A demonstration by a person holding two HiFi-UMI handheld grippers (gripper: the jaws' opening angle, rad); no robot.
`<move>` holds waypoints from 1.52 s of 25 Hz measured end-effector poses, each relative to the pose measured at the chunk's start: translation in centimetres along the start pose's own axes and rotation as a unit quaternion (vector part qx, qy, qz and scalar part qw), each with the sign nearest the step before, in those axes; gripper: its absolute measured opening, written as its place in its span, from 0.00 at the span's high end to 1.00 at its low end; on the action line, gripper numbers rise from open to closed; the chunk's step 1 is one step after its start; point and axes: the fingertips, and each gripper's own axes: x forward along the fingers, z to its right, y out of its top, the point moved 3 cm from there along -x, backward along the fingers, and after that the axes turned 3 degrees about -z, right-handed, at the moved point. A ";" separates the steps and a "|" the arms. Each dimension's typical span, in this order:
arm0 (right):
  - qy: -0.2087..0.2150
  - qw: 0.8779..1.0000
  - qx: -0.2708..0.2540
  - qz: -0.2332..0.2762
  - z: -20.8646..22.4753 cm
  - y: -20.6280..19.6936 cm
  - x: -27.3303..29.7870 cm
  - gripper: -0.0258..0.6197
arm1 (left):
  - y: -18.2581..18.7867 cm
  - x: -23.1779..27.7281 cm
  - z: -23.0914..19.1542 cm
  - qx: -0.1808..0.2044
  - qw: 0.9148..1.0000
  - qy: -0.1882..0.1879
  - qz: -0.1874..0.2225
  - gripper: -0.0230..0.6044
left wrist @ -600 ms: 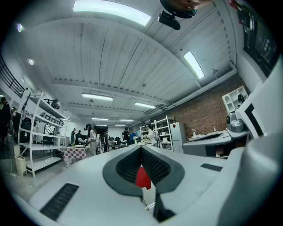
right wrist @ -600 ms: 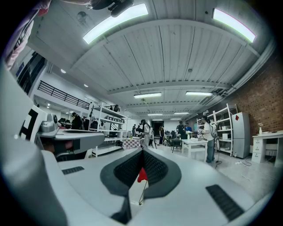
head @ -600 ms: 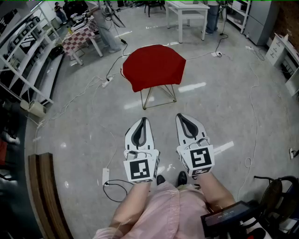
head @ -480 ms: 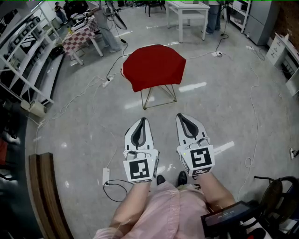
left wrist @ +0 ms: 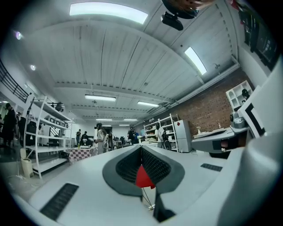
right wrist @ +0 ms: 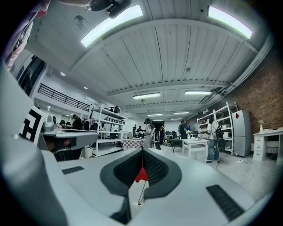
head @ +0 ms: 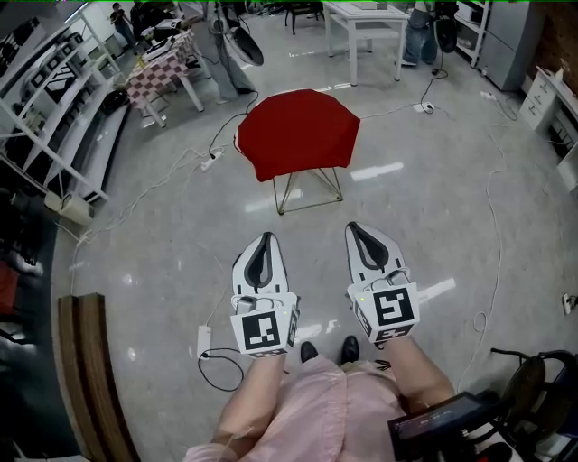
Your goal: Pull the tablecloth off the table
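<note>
Far left: a shelving rack (head: 56, 117) runs along the wall, and a wooden bench (head: 86, 379) lies on the floor (head: 153, 244) below it. A desk with a checked cloth (head: 161, 70) stands at the upper left, with people beside it. A power strip (head: 204, 341) with a looped cable lies on the floor just left of the left gripper.

Left gripper (head: 265, 238): held level, pointing ahead. Its own view shows the jaws pressed together with nothing between them. Beyond the left gripper (left wrist: 141, 152), the red tablecloth (left wrist: 144, 177) shows in the distance.

Centre: the tablecloth (head: 298, 126) is draped over a small desk, covering the top and hanging down all round. Only the desk's thin gold wire legs (head: 307, 188) show beneath. It stands well apart from both grippers, straight ahead of them.

Right gripper (head: 358, 229): level, beside the left one but apart from it. The jaws are pressed together and empty in its own view (right wrist: 142, 152), with the tablecloth (right wrist: 141, 175) far beyond them.

Upper right: a white desk (head: 361, 18) stands there. Cables trail across the floor on the right.
</note>
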 end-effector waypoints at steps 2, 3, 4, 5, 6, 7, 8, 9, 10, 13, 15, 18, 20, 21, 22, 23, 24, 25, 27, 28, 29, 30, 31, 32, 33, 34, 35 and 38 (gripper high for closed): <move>0.002 1.000 -0.001 -0.001 0.8 -0.1 -0.2 0.93 | 0.0 0.2 0.3 0.003 1.000 0.008 -0.002 0.92; 0.003 1.000 -0.001 -0.002 1.4 -0.1 -0.3 0.93 | 0.1 0.4 0.7 0.003 1.000 0.013 -0.002 0.92; 0.004 1.000 -0.002 -0.003 1.9 -0.1 -0.4 0.93 | 0.3 0.5 0.9 0.003 1.000 0.018 -0.003 0.92; 0.005 1.000 -0.003 -0.005 2.0 -0.2 -0.4 0.93 | 0.3 0.4 0.7 0.005 1.000 0.022 -0.003 0.92; 0.006 1.000 -0.004 -0.007 1.9 -0.3 -0.4 0.93 | 0.3 0.1 0.3 0.007 1.000 0.026 -0.003 0.92; 0.007 1.000 -0.005 -0.009 1.9 -0.3 -0.3 0.93 | 0.3 0.0 0.0 0.010 0.999 0.031 -0.003 0.92; 0.008 1.000 -0.005 -0.009 2.3 -0.3 -0.2 0.93 | 0.3 0.1 -0.1 0.013 0.999 0.035 -0.004 0.92; 0.009 1.000 -0.004 -0.010 3.2 -0.3 -0.2 0.93 | 0.4 0.4 0.3 0.015 0.999 0.040 -0.007 0.92; 0.009 1.000 -0.002 -0.010 4.3 -0.3 -0.2 0.93 | 0.5 0.8 0.9 0.016 0.999 0.044 -0.009 0.92; 0.010 1.000 0.003 -0.013 6.9 -0.8 -0.2 0.93 | 0.2 1.9 2.6 0.014 0.998 0.051 -0.014 0.92; 0.010 1.000 0.005 -0.016 7.6 -1.3 0.4 0.93 | -0.3 2.5 2.8 0.014 0.998 0.050 -0.020 0.92; 0.010 1.000 0.004 -0.025 7.9 -1.5 1.9 0.93 | -0.9 3.9 2.4 0.012 0.998 0.047 -0.028 0.92; 0.008 1.000 0.002 -0.030 8.1 -1.8 3.0 0.93 | -1.3 4.8 1.9 0.009 0.998 0.045 -0.031 0.92; 0.006 0.999 0.003 -0.032 8.1 -2.0 3.5 0.93 | -1.5 5.3 1.7 0.010 0.999 0.044 -0.032 0.92; 0.005 0.999 0.003 -0.034 8.2 -2.2 4.1 0.93 | -1.7 5.8 1.4 0.010 0.999 0.042 -0.032 0.92; 0.003 0.999 0.004 -0.036 8.2 -2.3 4.7 0.93 | -2.0 6.4 1.1 0.011 0.999 0.040 -0.033 0.92; 0.002 0.999 0.004 -0.037 8.2 -2.5 5.4 0.93 | -2.2 6.9 0.8 0.012 0.999 0.038 -0.034 0.92; 0.000 0.999 0.004 -0.039 8.2 -2.6 6.1 0.93 | -2.4 7.5 0.4 0.011 0.999 0.035 -0.035 0.92; -0.003 0.999 0.006 -0.043 8.0 -3.0 7.8 0.93 | -3.1 8.7 -0.8 0.010 0.999 0.031 -0.039 0.92; -0.005 0.999 0.007 -0.044 8.0 -3.3 8.7 0.93 | -3.6 9.4 -1.4 0.009 0.999 0.030 -0.042 0.92; -0.008 0.999 0.008 -0.045 8.1 -3.7 9.8 0.93 | -4.3 10.2 -2.0 0.009 0.998 0.029 -0.047 0.92; -0.012 0.999 0.009 -0.044 8.3 -4.1 10.9 0.93 | -5.0 11.0 -2.6 0.008 0.998 0.028 -0.049 0.92; -0.015 0.999 0.009 -0.044 8.4 -4.4 11.9 0.93 | -5.4 11.8 -3.2 0.009 0.999 0.026 -0.047 0.92; -0.017 0.999 0.009 -0.043 8.4 -4.4 12.9 0.93 | -5.5 12.5 -3.9 0.009 0.999 0.025 -0.043 0.92; -0.018 0.999 0.008 -0.043 8.3 -4.0 13.8 0.93 | -5.2 13.1 -4.7 0.009 0.999 0.025 -0.041 0.92; -0.019 0.999 0.008 -0.043 8.1 -3.4 14.6 0.93 | -4.7 13.5 -5.5 0.008 0.999 0.026 -0.040 0.92; -0.020 0.999 0.008 -0.042 7.9 -2.8 15.3 0.93 | -4.2 14.0 -6.3 0.008 0.999 0.027 -0.039 0.92; -0.023 0.999 0.007 -0.037 7.6 -1.4 17.3 0.93 | -3.3 15.5 -8.3 0.009 0.999 0.028 -0.033 0.92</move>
